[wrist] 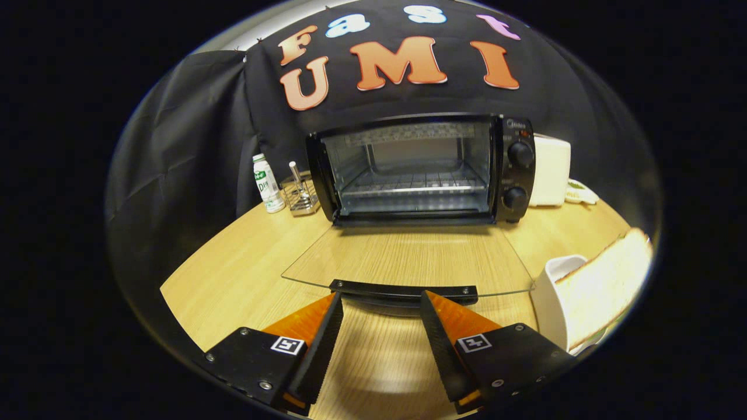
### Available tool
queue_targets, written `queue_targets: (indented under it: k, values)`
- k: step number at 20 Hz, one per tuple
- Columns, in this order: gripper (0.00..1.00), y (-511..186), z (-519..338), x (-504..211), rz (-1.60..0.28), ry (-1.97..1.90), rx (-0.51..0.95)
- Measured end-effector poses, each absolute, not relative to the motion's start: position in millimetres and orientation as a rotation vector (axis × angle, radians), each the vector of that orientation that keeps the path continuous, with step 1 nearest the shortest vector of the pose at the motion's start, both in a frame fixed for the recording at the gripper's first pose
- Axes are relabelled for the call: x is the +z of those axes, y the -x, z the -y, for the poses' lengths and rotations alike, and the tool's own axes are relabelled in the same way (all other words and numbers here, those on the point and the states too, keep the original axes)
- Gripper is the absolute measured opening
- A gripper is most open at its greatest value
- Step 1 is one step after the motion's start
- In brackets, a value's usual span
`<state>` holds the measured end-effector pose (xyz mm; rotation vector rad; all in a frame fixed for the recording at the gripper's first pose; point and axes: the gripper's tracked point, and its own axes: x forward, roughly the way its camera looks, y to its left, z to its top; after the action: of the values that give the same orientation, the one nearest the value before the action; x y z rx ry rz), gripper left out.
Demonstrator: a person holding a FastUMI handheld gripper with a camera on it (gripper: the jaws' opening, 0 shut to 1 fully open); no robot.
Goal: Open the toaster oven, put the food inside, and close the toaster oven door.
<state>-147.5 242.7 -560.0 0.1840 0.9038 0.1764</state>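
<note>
The claw [380, 297] is hanging low over the desk [233, 274] with its two fingers [318, 338] spread wide apart and nothing between them but bare wood grain. Neither finger is pressing on anything. Their tips are sitting just short of the black handle [404, 290], which is running along the near edge of the glass door [408, 256]; whether the tips are touching that handle cannot be told from this angle.

The door is lying folded all the way down, flat and level above the desk, reaching from the claw back to the oven [421, 168]. The oven is standing open beyond it, facing the claw, with a wire rack [414, 184] lying across its lit chamber. Two round knobs [520, 154] are sitting one above the other on the panel at its right side.

To the right of the claw, beside the door's right corner, a thick slice of bread [607, 286] is leaning tilted in a white holder [551, 303], its crust edge pointing up and away.

Left of the oven, at the back of the desk, a small wire stand [300, 195] is sitting just beside the oven's left wall, and a white bottle [267, 184] with a green label is standing upright just left of the stand. Right of the oven, a white box-shaped appliance [550, 170] is standing close against its side, with a small plate-like thing [580, 192] lying just beyond it, too small to make out.
</note>
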Motion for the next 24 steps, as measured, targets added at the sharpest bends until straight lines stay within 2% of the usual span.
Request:
queue_targets:
  k: [2,7,10,14,19,24]
  values:
    - [0.74,156,-243,-559,-0.917,-0.154,0.187]
    - [0.75,151,-242,-553,-0.893,-0.162,0.201]
    - [0.75,147,-235,-517,-0.860,-0.239,0.227]
    - [0.81,140,-199,-462,-0.795,-0.218,0.257]
    - [0.93,122,-116,-400,-0.726,-0.230,0.200]
    - [0.95,112,-33,-400,-0.790,-0.256,0.102]
